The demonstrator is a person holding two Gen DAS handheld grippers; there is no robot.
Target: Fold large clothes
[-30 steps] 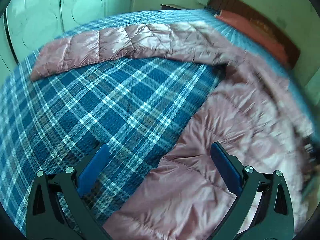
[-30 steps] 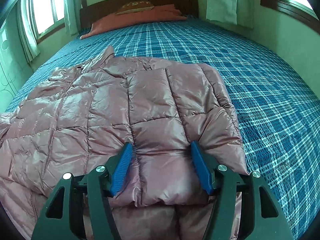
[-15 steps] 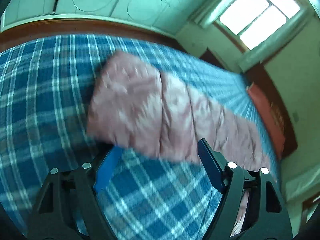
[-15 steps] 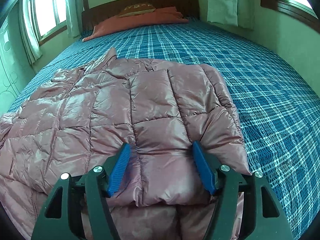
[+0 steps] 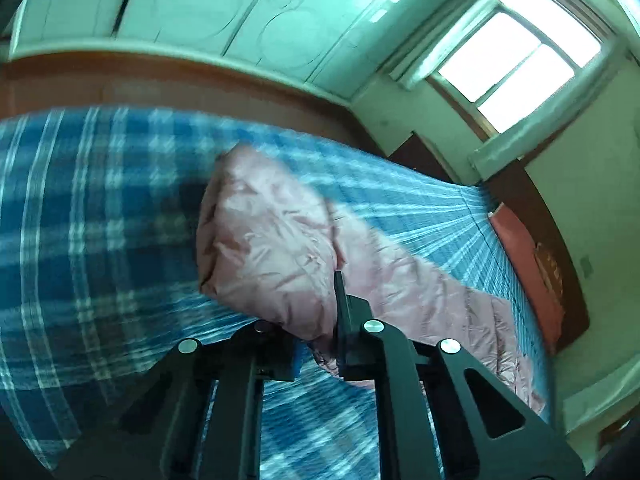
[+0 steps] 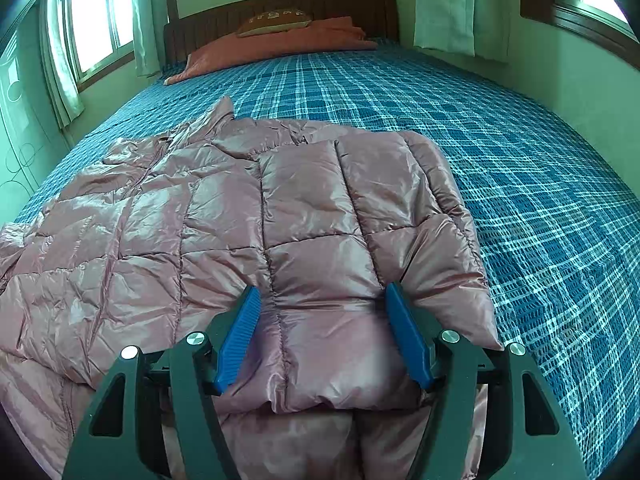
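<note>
Pinching the cuff end of the sleeve [image 5: 272,248], the left tool [image 5: 320,344] has just been closing, and its jaws now stand almost together on the pink quilted cloth. In the left wrist view the cuff bulges up from the tool toward 11 o'clock, and the rest of the sleeve trails off toward 3 o'clock over the blue plaid bed [image 5: 80,240]. That view is smeared and canted.

Right tool [image 6: 322,334]: jaws partly apart, blue pads [image 6: 240,332] straddling a folded-over panel of the puffer jacket [image 6: 224,220]. Both pads dent the padding; whether they truly press it or just rest against it, I cannot tell. Tool tilts down at the bed, steady.

Jacket lies spread on the near half of the bed, its bulk from the tool out to 10 o'clock, collar toward 11 o'clock. Beyond it, bare plaid cover, then the orange pillow [image 6: 280,46] at 12 o'clock against the dark headboard [image 6: 280,8].

Handling, my reading: light, puffy, very soft. It will spring back and trap air, so folds likely need pressing flat. The shell looks shiny and probably slippery; a shallow pinch could slide off. Better holds look to be the cuff, hem and seam lines, where the cloth is thinner.
</note>
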